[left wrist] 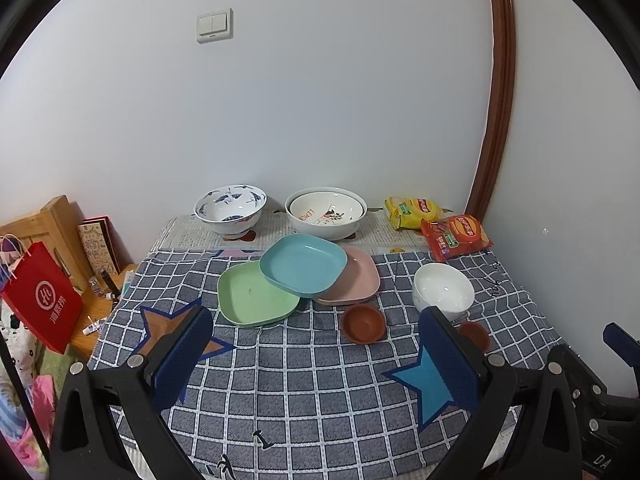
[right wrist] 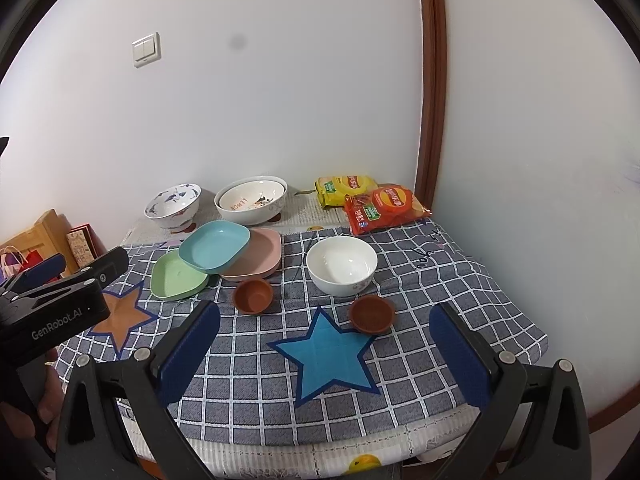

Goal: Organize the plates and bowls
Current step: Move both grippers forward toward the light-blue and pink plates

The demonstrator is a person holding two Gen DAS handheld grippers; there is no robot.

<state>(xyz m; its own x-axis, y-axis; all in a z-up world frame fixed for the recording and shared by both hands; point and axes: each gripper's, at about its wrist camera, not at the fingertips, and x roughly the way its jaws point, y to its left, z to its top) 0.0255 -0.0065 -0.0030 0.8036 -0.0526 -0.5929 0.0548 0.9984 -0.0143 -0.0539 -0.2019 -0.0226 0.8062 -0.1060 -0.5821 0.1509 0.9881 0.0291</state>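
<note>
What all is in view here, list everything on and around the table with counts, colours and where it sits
Square plates: 3, blue on top overlapping green and pink, mid-table.
Plain bowl: 1, white, right of the plates.
Small dishes: 2, brown, in front of the plates and the plain bowl.
Patterned bowl: 1, white with blue, back left.
Nested bowls: white, looks like 2, lettered, back centre.
Snack bags: 2, yellow and red, back right.
Tablecloth: 1, grey check with stars.
Paper bag: 1, red, left of the table.
Wall switch: 1, white.
Left tongs: open, over the near edge.
Right tongs: open, over the near edge.
</note>
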